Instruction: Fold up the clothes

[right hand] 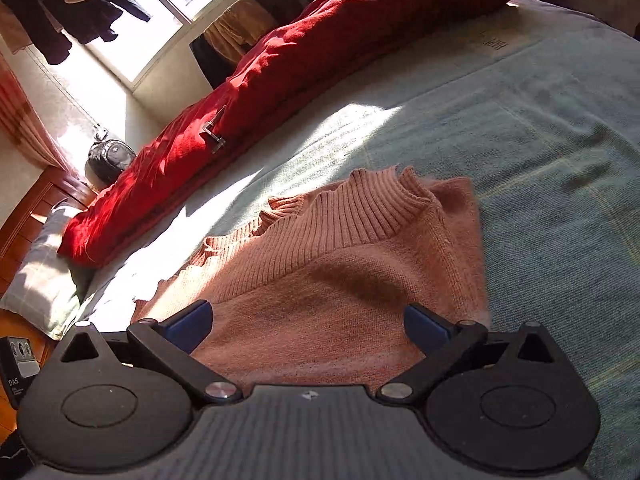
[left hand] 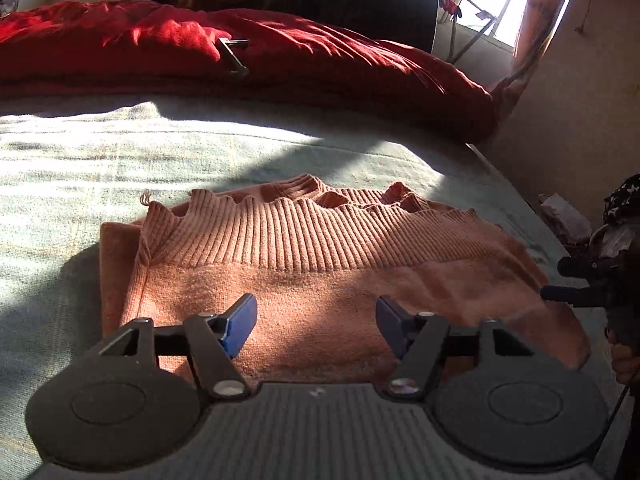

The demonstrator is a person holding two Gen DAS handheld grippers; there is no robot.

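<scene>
Left wrist view: left gripper [left hand: 316, 326] hangs spread, grasping nothing, above the folded pink sweater [left hand: 320, 264] lying near the bed [left hand: 120, 152] edge. Right wrist view: right gripper [right hand: 307, 326] is likewise released over the sweater [right hand: 340, 264].

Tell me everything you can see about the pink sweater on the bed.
The pink sweater is a soft, fuzzy knit with a broad ribbed band and a wavy, ruffled edge. It lies folded and fairly flat on the pale green bedspread, half in sunlight, half in shadow. Both the left gripper and right gripper hover open above it, gripping nothing.
</scene>
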